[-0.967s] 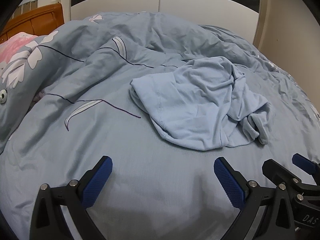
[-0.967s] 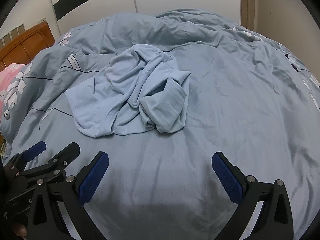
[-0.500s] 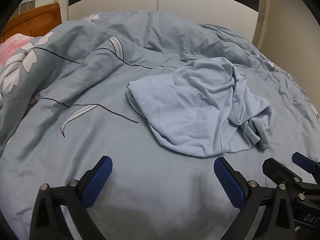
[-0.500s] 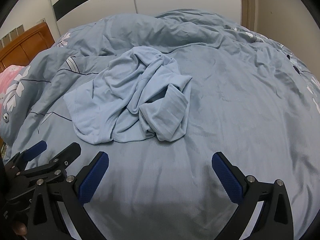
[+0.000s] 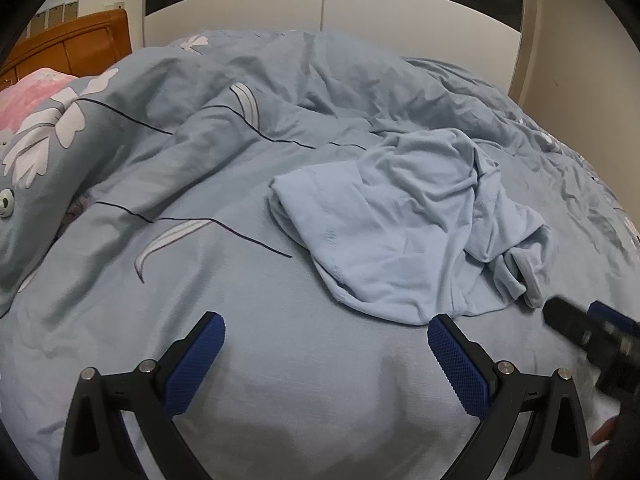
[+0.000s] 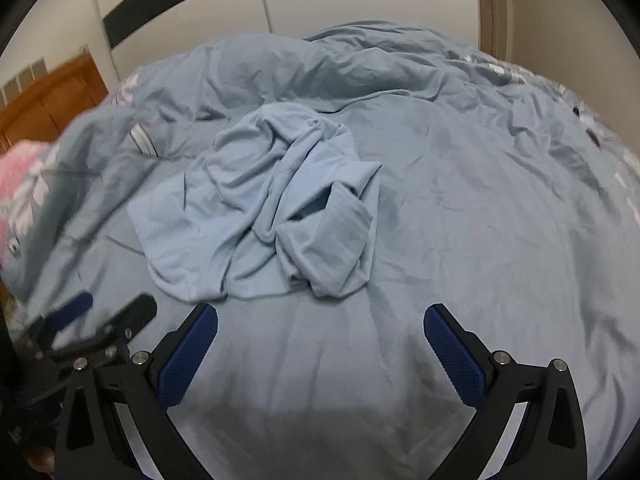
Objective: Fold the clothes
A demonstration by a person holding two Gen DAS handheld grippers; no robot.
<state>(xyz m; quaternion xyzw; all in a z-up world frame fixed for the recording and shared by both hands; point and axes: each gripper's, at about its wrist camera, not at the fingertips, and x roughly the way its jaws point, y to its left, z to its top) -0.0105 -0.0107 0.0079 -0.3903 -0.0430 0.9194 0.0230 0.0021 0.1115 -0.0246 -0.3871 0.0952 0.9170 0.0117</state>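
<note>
Left wrist view: the bed [image 5: 280, 360], under a grey-blue floral duvet, fills the frame; the crumpled light-blue shirt [image 5: 404, 232] lies right of centre, larger and lower than a second ago, its near hem just above the left gripper [image 5: 326, 354]. Its fingers [image 5: 456, 364] are spread wide, holding nothing. The right gripper [image 5: 592, 328] shows blurred at lower right. Right wrist view: the shirt [image 6: 272, 208] sits centre-left, nearer than before; the right gripper [image 6: 320, 344] is likewise spread and empty. Both tools have advanced on the garment; it remains unspread, so folding has not begun and a first grasp of the hem appears imminent.
</note>
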